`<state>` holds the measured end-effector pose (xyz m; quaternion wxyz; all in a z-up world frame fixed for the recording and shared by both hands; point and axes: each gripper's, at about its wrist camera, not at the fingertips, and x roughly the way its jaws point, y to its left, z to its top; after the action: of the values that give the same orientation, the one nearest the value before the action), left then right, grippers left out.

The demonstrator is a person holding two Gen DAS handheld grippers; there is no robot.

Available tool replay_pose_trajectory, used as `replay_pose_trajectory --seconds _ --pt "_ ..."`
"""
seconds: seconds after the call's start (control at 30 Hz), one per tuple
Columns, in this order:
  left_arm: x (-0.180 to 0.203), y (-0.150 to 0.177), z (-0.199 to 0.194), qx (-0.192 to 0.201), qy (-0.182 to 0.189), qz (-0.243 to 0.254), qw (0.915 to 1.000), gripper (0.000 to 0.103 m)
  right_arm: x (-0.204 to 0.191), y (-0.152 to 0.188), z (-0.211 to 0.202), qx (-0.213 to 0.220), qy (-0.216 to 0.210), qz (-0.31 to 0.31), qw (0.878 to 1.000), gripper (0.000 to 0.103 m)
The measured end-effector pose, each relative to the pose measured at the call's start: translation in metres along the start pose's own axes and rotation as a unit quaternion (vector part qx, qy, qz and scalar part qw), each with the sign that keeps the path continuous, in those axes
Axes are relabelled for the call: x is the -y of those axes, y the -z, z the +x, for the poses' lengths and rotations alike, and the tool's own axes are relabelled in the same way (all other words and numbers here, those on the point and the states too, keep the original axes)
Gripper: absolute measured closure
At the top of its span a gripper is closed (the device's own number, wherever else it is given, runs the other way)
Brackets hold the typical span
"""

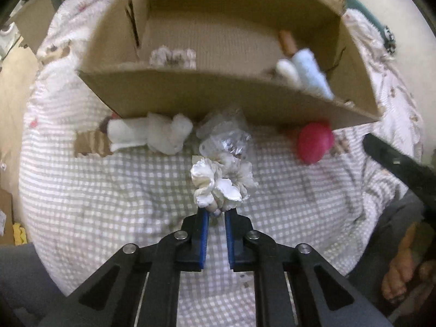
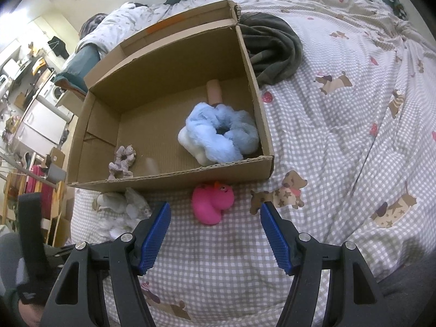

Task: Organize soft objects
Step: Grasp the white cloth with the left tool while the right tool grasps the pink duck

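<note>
My left gripper [image 1: 217, 212] is shut on a white satin scrunchie [image 1: 218, 184] and holds it above the checked bedspread, in front of the cardboard box [image 1: 190, 95]. My right gripper [image 2: 215, 209] is open and empty, with a pink rubber duck [image 2: 212, 203] lying between and just beyond its fingertips, against the box's front wall [image 2: 174, 181]. Inside the box lie a fluffy blue scrunchie [image 2: 218, 133], a small grey scrunchie [image 2: 122, 160] and a tan tube [image 2: 215, 91]. A white plush toy [image 1: 152, 133] and a crumpled clear plastic bag [image 1: 226, 133] lie by the box's front.
A dark grey garment [image 2: 272, 51] lies beside the box's far right side. The bedspread [image 2: 340, 136] with dog prints stretches to the right. The bed's left edge drops to a cluttered room floor [image 2: 32, 103]. The person's bare foot [image 1: 403, 272] shows at lower right.
</note>
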<state>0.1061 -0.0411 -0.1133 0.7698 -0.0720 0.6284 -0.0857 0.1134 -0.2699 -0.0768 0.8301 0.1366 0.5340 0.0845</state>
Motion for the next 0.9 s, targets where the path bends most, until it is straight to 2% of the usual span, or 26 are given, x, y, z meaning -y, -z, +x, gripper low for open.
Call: replay_pose_trajectory --seconds 0.13,0.27,0.33,0.53,0.8,0.9 --pt "-0.004 0.004 -0.039 0.062 -0.012 0.005 0.9980 0.093 0.008 0.000 -0.002 0.002 0.000 0.014 1.000 0.031" --pt "-0.017 0.008 -0.051 0.089 -0.046 -0.021 0.9948 0.093 0.011 0.001 0.005 -0.014 0.009 0.019 1.000 0.031" --pt "-0.018 0.006 -0.049 0.094 -0.057 -0.029 0.9935 0.093 0.007 0.001 0.011 -0.023 0.014 0.011 1.000 0.031" --pt "-0.030 0.001 -0.048 0.094 -0.061 -0.049 0.9925 0.093 -0.017 -0.001 0.035 -0.051 0.019 -0.042 0.998 0.031" --pt "-0.032 -0.002 -0.041 0.086 -0.064 -0.058 0.9926 0.093 -0.030 -0.006 0.070 -0.076 0.037 -0.057 0.995 0.032" --pt "-0.035 -0.003 -0.040 0.087 -0.064 -0.065 0.9920 0.093 -0.034 -0.008 0.075 -0.075 0.037 -0.062 0.995 0.043"
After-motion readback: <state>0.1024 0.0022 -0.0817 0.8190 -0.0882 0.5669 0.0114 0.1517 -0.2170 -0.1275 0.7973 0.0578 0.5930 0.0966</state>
